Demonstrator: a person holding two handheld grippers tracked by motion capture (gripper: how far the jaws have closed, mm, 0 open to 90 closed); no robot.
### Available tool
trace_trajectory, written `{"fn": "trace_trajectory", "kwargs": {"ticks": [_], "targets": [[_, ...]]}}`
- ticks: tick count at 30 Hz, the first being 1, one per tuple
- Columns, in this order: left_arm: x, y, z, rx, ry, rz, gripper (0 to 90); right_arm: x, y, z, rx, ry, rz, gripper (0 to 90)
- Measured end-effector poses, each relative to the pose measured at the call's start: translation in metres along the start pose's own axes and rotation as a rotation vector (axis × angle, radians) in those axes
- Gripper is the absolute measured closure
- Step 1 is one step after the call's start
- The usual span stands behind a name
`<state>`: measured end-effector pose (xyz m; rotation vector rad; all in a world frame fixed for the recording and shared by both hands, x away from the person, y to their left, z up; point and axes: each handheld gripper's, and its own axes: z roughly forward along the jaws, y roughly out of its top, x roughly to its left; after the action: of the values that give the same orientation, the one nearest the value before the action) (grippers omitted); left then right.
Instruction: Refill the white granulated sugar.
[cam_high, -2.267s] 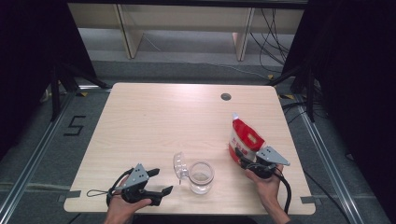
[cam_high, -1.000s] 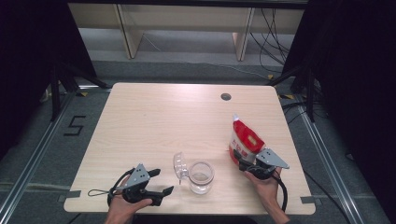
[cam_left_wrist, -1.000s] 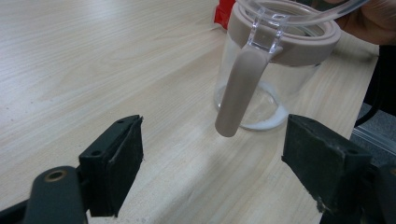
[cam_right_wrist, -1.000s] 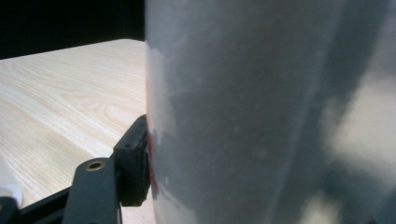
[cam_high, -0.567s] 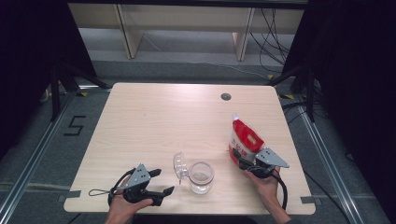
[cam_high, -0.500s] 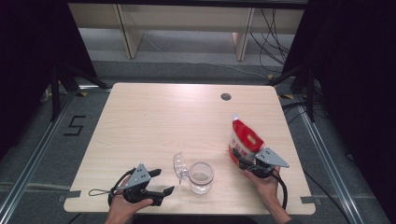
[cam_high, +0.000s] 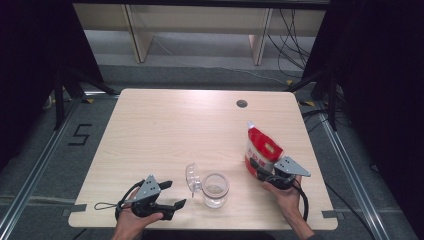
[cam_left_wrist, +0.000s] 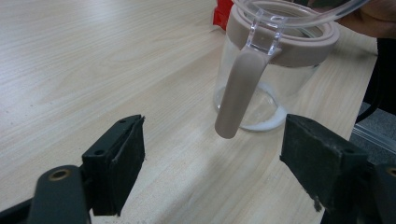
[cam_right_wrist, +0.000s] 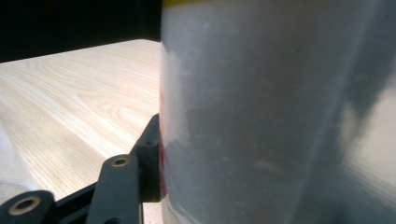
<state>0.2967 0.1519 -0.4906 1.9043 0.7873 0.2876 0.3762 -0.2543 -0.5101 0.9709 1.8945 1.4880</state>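
With the right gripper jaws just closing on the bag, upright right of the open jar, confirm firm pad contact before lifting; left gripper, jaws apart, steadies the jar.

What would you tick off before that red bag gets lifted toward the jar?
1. Right claw on the red bag: ok; its jaws have just been closing with the bag between them, one jaw against its side.
2. Grip firm enough to lift: cannot tell.
3. Jar upright on the table: ok.
4. Jar lid swung open: ok.
5. Left claw open, holding nothing, beside the jar: ok.
6. Bag's top opened for pouring: cannot tell.
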Motion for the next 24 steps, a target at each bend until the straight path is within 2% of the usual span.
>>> {"fn": "trace_trajectory", "kwargs": {"ticks": [1, 3, 4, 5, 6, 7, 9, 11, 12, 14, 16, 17, 18, 19, 20, 21, 23, 24], "targets": [[0.000, 0.000, 0.000, 0.000, 0.001, 0.002, 21.1, 0.000, 0.000, 0.000, -0.002, -0.012, 0.000, 47.5], [0.000, 0.000, 0.000, 0.000, 0.000, 0.001, 21.1, -0.002, 0.000, 0.000, -0.017, -0.008, -0.012, 47.6], [0.001, 0.000, 0.000, 0.004, 0.001, 0.002, 21.1, -0.004, 0.001, -0.001, 0.010, 0.018, -0.026, 47.6], [0.001, 0.000, 0.000, 0.004, 0.001, 0.001, 21.1, -0.003, 0.000, 0.000, -0.009, 0.018, -0.022, 47.7], [0.001, 0.000, 0.000, 0.004, 0.001, 0.001, 21.1, -0.003, 0.001, -0.001, 0.000, 0.016, -0.027, 47.7], [0.001, 0.000, 0.000, -0.001, -0.001, 0.003, 21.1, -0.002, 0.001, -0.002, 0.004, 0.018, -0.011, 47.8], [0.001, 0.000, 0.000, -0.002, -0.010, 0.004, 21.1, -0.003, 0.001, -0.004, 0.010, 0.029, -0.028, 47.9], [0.001, 0.000, 0.000, -0.004, -0.010, 0.004, 21.1, -0.003, 0.000, -0.003, -0.012, 0.040, -0.016, 48.0], [0.001, 0.000, 0.000, -0.003, -0.010, 0.004, 21.1, -0.004, 0.001, -0.004, 0.006, 0.036, -0.028, 48.0], [0.001, 0.000, 0.000, -0.003, -0.011, 0.006, 21.1, -0.004, 0.001, -0.004, 0.000, 0.048, -0.025, 48.1], [0.001, 0.000, 0.000, -0.005, -0.012, 0.005, 21.1, -0.006, 0.002, -0.004, -0.026, 0.053, -0.043, 48.3], [0.001, 0.000, 0.000, -0.011, -0.012, -0.001, 21.1, -0.006, 0.003, -0.005, -0.019, 0.069, -0.050, 48.4], [0.001, 0.000, -0.001, -0.004, -0.010, 0.008, 21.1, -0.005, 0.003, -0.007, -0.011, 0.073, -0.034, 48.4], [0.001, 0.000, -0.001, -0.004, -0.009, 0.003, 21.1, -0.007, 0.005, -0.007, -0.033, 0.082, -0.071, 48.5], [0.001, 0.000, -0.001, -0.004, -0.010, 0.004, 21.1, -0.006, 0.006, -0.008, -0.039, 0.097, -0.058, 48.5], [0.001, 0.000, -0.001, -0.004, -0.010, 0.005, 21.1, -0.006, 0.007, -0.010, -0.042, 0.078, -0.063, 48.6], [0.001, 0.000, -0.001, -0.005, -0.010, 0.006, 21.1, -0.005, 0.008, -0.012, -0.074, 0.096, -0.048, 48.7], [0.001, 0.000, -0.001, -0.005, -0.011, 0.006, 21.1, -0.007, 0.010, -0.013, -0.071, 0.097, -0.090, 48.7]]}}
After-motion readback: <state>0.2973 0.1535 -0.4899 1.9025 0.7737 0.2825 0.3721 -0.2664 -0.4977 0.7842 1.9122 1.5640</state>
